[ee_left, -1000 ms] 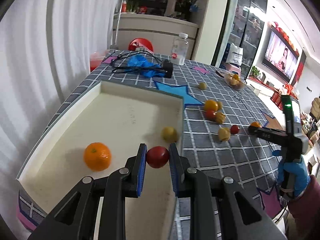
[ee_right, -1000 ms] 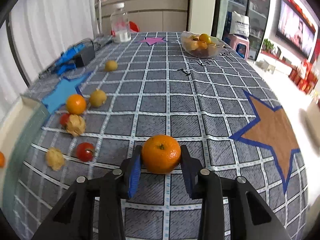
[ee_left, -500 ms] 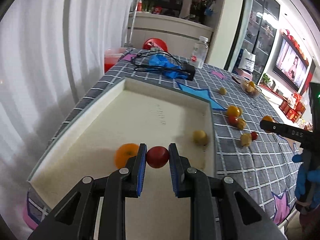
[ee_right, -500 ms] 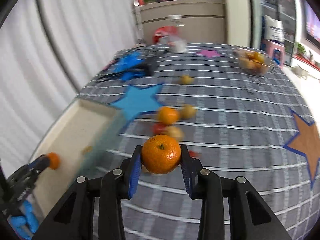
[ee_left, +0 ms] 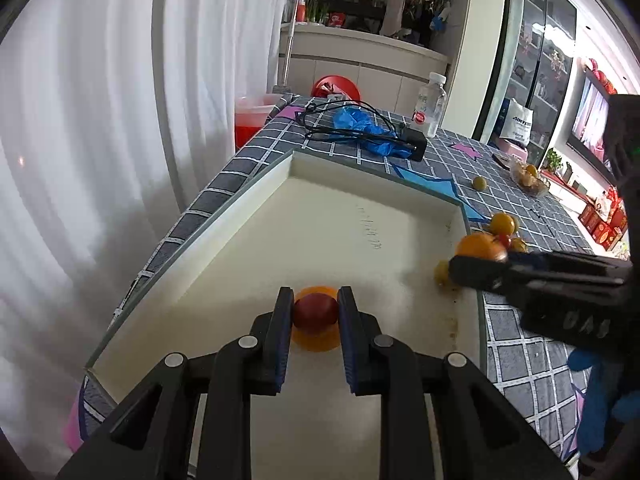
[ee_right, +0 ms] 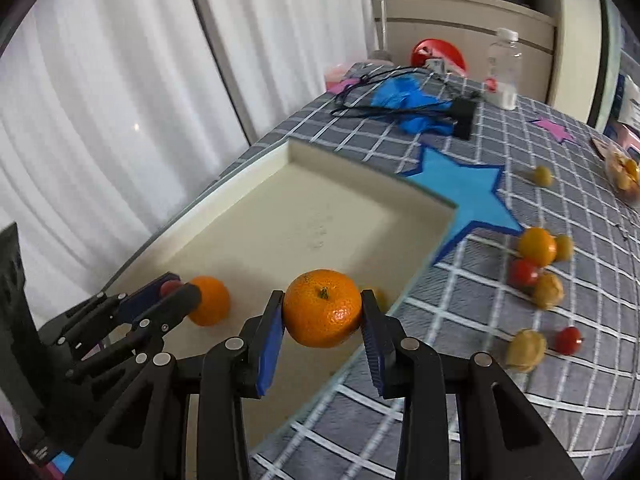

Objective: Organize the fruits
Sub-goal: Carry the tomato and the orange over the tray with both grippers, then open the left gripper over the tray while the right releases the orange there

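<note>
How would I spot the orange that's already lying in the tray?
Find the cream tray at the table's curtain side. On its floor, beside the left tongs holding a red tomato, lies an orange. Unlike the orange in the right tongs, nothing grips it.

Grey checked table (ee_right: 460, 420) under my right gripper (ee_right: 322, 322), cream tray (ee_right: 348, 184) ahead-left, loose fruit (ee_right: 536, 246) to my right, bottle (ee_right: 503, 68) far ahead.

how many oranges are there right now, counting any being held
3: one orange clamped in the right gripper at the tray's edge, one lying inside the tray, one on the tablecloth. The far bowl may hide more.
</note>
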`<action>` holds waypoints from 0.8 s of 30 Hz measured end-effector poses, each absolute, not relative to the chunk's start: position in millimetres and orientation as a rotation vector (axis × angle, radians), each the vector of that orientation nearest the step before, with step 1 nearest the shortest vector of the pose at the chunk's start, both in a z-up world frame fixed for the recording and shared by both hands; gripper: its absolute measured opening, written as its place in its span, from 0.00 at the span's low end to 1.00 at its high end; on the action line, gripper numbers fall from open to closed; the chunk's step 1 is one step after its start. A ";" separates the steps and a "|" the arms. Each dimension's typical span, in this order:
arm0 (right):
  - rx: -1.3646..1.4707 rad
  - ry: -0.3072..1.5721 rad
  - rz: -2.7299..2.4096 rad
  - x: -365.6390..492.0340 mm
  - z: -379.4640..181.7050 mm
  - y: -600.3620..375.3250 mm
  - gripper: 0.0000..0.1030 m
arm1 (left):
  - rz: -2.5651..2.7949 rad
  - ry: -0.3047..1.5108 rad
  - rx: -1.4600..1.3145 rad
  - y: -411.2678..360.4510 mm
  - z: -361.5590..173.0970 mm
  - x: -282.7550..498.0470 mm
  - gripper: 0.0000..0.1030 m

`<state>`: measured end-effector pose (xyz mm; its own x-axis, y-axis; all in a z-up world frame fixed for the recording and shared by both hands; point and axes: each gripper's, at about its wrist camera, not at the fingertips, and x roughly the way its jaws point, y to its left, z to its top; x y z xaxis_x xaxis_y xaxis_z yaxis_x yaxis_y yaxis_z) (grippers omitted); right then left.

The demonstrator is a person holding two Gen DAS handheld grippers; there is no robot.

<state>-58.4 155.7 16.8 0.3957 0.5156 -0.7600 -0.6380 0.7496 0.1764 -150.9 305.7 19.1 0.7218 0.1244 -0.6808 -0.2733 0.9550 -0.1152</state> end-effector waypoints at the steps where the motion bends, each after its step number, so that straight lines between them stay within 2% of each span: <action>1: -0.161 0.912 0.738 -58.4 13.2 160.0 0.37 | 0.220 0.733 -0.213 305.5 19.0 -151.2 0.24; 16: -0.213 0.905 0.726 -59.4 8.9 166.7 0.39 | 0.228 0.742 -0.197 302.2 18.4 -146.7 0.25; 17: -0.211 0.906 0.728 -59.3 9.4 166.3 0.51 | 0.227 0.741 -0.198 301.7 18.9 -146.7 0.31; 19: -0.195 0.890 0.710 -58.6 13.2 162.0 0.61 | 0.233 0.736 -0.201 301.6 20.2 -148.4 0.41; 21: -0.160 0.882 0.706 -55.8 18.1 153.5 0.69 | 0.250 0.725 -0.205 303.7 22.7 -151.2 0.55; 22: -0.134 0.885 0.709 -54.1 20.5 148.4 0.86 | 0.250 0.720 -0.213 305.1 25.1 -152.7 0.69; 23: -0.110 0.884 0.709 -53.0 22.8 143.2 0.99 | 0.245 0.713 -0.219 305.4 27.2 -154.1 0.76; 24: -0.087 0.877 0.706 -52.0 25.2 137.2 0.99 | 0.238 0.697 -0.222 304.4 31.1 -156.7 0.76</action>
<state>-52.0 137.2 25.2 0.4308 0.5308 -0.7299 -0.5997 0.7727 0.2080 -156.7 304.4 31.1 0.7417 0.1411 -0.6557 -0.2887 0.9496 -0.1223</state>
